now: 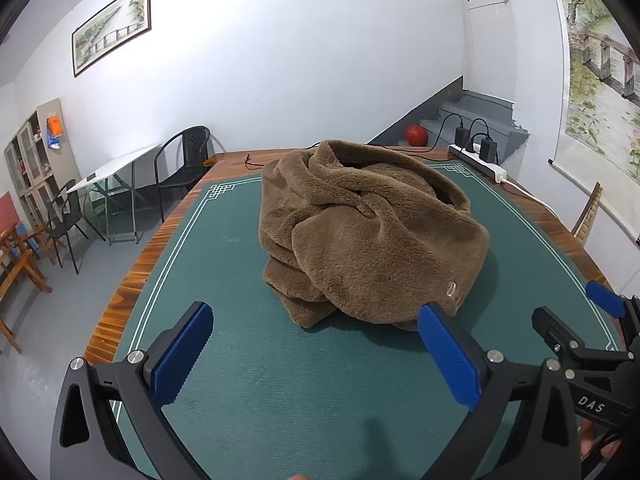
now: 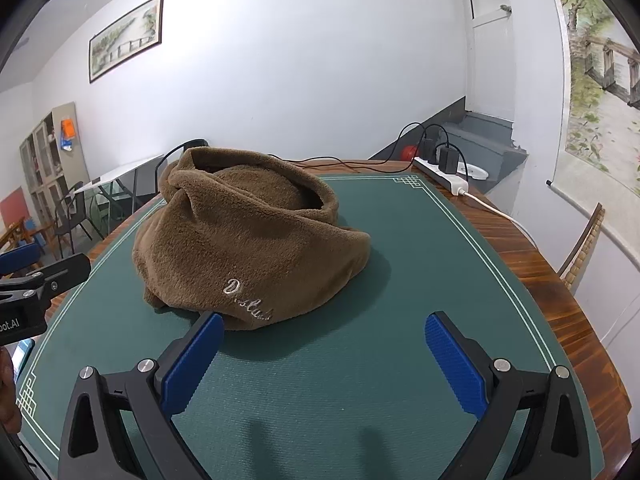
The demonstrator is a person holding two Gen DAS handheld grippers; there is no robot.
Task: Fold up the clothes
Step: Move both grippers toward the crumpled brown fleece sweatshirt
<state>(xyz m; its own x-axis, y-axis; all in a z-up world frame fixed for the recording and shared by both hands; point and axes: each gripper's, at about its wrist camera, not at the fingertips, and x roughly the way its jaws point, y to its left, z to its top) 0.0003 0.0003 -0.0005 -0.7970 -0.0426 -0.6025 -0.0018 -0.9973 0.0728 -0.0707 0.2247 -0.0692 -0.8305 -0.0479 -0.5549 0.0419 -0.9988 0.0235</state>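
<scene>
A brown fleece garment (image 1: 368, 232) is seen bunched in a loose heap on the green mat (image 1: 224, 264) that covers the wooden tabletop (image 1: 132, 276), about midway between the mat's side edges and nearer its far edge than its near one. Pale embroidered script (image 2: 248, 300) is carried on the garment's near side. The left tongs (image 1: 316, 356) are held spread wide above the near part of the mat, with nothing between the blue pads (image 1: 182, 360); the garment's near hem lies just beyond the tips. The right tongs (image 2: 324, 364) are likewise spread wide and empty, the left pad tip (image 2: 200, 356) being just beside the hem below the script; whether it touches cannot be told. A white power strip (image 2: 448, 178) with black adapters plugged in is set at the tabletop's far right corner, and a black cable (image 2: 340, 162) is trailed along the far edge
</scene>
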